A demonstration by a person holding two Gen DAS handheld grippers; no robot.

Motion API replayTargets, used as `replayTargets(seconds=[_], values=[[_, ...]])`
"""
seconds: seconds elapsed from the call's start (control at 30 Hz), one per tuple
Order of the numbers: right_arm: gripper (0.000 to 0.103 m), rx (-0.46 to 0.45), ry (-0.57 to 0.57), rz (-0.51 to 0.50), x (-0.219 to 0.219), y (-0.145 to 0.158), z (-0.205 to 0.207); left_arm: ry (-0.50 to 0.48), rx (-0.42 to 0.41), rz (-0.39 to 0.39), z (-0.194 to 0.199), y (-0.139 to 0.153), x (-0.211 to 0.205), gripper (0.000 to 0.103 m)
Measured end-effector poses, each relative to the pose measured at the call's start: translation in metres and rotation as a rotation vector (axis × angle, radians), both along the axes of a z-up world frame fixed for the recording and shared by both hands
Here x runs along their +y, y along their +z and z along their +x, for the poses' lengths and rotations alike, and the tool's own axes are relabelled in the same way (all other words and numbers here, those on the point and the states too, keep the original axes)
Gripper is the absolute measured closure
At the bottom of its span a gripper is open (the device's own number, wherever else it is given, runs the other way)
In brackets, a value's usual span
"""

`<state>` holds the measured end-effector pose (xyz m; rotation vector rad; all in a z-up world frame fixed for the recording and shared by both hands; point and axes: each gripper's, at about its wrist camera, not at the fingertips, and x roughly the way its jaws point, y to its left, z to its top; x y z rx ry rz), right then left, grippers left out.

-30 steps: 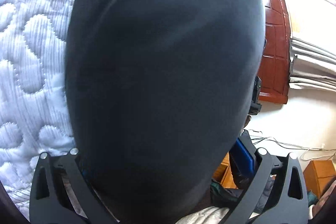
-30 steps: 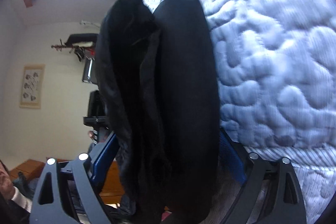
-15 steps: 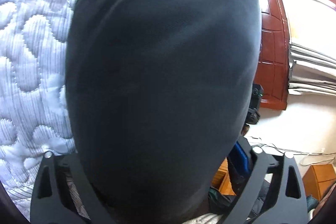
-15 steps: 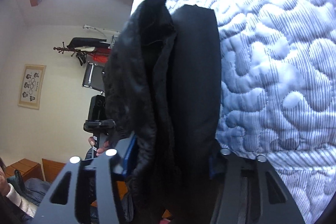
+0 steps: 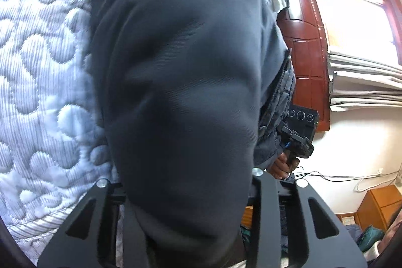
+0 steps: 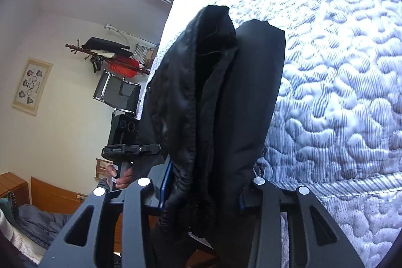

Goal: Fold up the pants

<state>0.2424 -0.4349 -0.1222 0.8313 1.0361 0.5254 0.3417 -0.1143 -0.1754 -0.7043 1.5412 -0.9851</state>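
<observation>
Dark pants (image 5: 186, 92) fill the left wrist view, draped over my left gripper (image 5: 191, 192), whose jaws are closed on the cloth; its fingertips are hidden under it. In the right wrist view the same pants (image 6: 221, 117) hang bunched, with a fuzzy black lining showing, and my right gripper (image 6: 201, 182) is shut on them. Both grippers hold the pants above the quilted bed (image 6: 339, 92). The other gripper and the hand holding it show at the left of the right wrist view (image 6: 125, 150) and at the right of the left wrist view (image 5: 296, 140).
The white quilted bedspread (image 5: 45, 92) lies under and beside the pants. A red wooden door (image 5: 306, 54) and curtains stand to the right in the left wrist view. A chair (image 6: 118, 92), a coat rack and a window are to the left in the right wrist view.
Both grippers' jaws have closed in on the pants. The cloth has lifted and bunched, and wrinkles have formed in it. The other gripper has come nearer in each view.
</observation>
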Motion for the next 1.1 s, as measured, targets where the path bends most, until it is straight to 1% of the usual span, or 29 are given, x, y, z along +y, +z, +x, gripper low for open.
replayTargets(seconds=[0.17, 0.23, 0.33, 0.5, 0.6, 0.7, 0.83, 0.97, 1.07, 1.1], values=[[0.063, -0.036, -0.003, -0.011, 0.002, 0.017, 0.004, 0.013, -0.029, -0.027, 0.005, 0.007, -0.002, 0.072], [0.063, -0.054, -0.002, -0.02, 0.008, 0.028, 0.008, 0.024, -0.043, -0.041, 0.008, 0.015, -0.004, 0.072], [0.063, -0.086, 0.002, -0.028, 0.009, 0.043, 0.018, 0.042, -0.086, -0.052, 0.015, 0.029, 0.001, 0.072], [0.063, -0.138, 0.014, -0.044, 0.009, 0.067, 0.046, 0.065, -0.152, -0.055, 0.038, 0.057, -0.001, 0.072], [0.063, -0.147, 0.017, -0.044, 0.004, 0.072, 0.072, 0.086, -0.182, -0.043, 0.058, 0.064, 0.002, 0.072], [0.063, -0.136, 0.018, -0.041, 0.001, 0.068, 0.098, 0.099, -0.213, -0.015, 0.076, 0.067, -0.004, 0.072], [0.063, -0.105, 0.016, -0.034, -0.007, 0.052, 0.129, 0.114, -0.213, 0.017, 0.099, 0.058, -0.009, 0.072], [0.063, -0.063, 0.019, -0.028, -0.008, 0.031, 0.16, 0.133, -0.183, 0.035, 0.125, 0.04, -0.005, 0.072], [0.063, -0.02, 0.021, -0.025, -0.006, 0.013, 0.178, 0.149, -0.151, 0.064, 0.138, 0.025, -0.006, 0.071], [0.063, -0.009, 0.021, -0.024, -0.007, 0.008, 0.182, 0.151, -0.142, 0.059, 0.143, 0.018, 0.006, 0.07]])
